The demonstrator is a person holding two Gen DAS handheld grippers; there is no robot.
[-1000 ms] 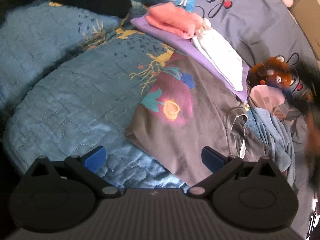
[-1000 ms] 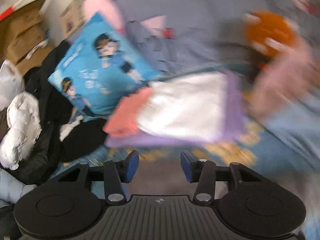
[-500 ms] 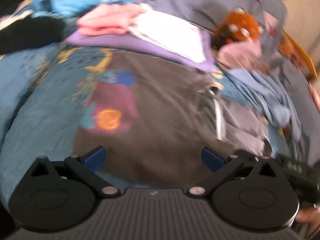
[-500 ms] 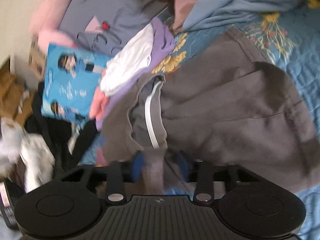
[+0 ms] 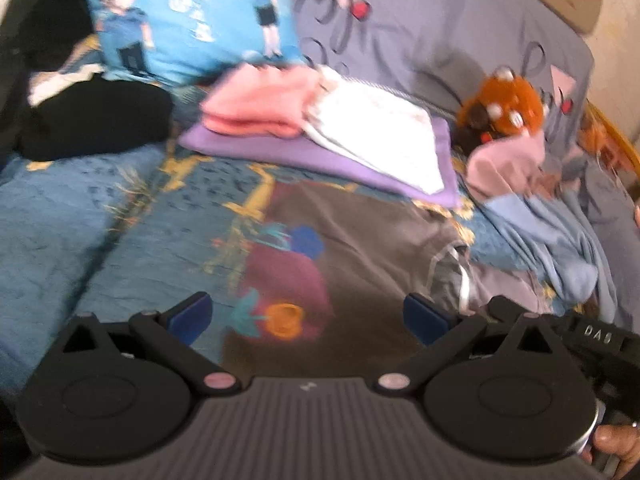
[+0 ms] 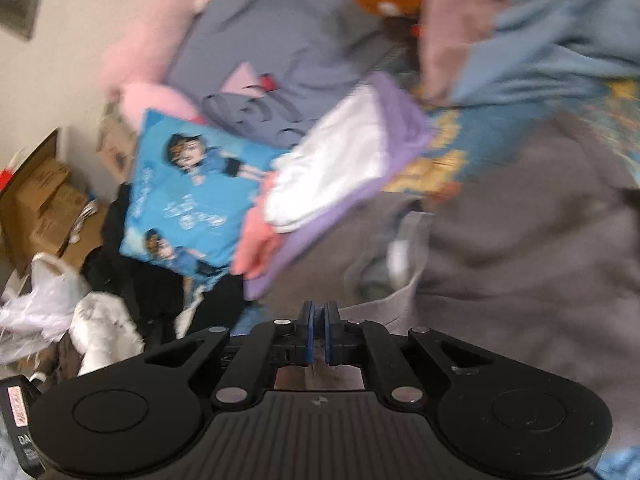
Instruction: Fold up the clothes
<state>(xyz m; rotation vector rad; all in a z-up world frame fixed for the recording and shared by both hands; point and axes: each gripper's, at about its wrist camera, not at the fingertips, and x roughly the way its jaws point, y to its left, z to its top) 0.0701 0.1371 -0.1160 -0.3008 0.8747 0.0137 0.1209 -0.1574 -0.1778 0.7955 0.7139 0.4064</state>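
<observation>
Grippers 2: left gripper (image 5: 306, 316) wide open above 1 grey shirt (image 5: 360, 240), right gripper (image 6: 319, 330) pinching its edge.

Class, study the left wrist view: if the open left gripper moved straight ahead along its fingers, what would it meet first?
Probably the grey T-shirt, around its flower print. The left gripper is open above it. Beyond lies the folded purple garment, though blur makes depth uncertain.

White letters "DAS" stand on the black device (image 5: 596, 336) just right of the left gripper (image 5: 308, 316); pillow (image 6: 192, 196) print is unreadable.
</observation>
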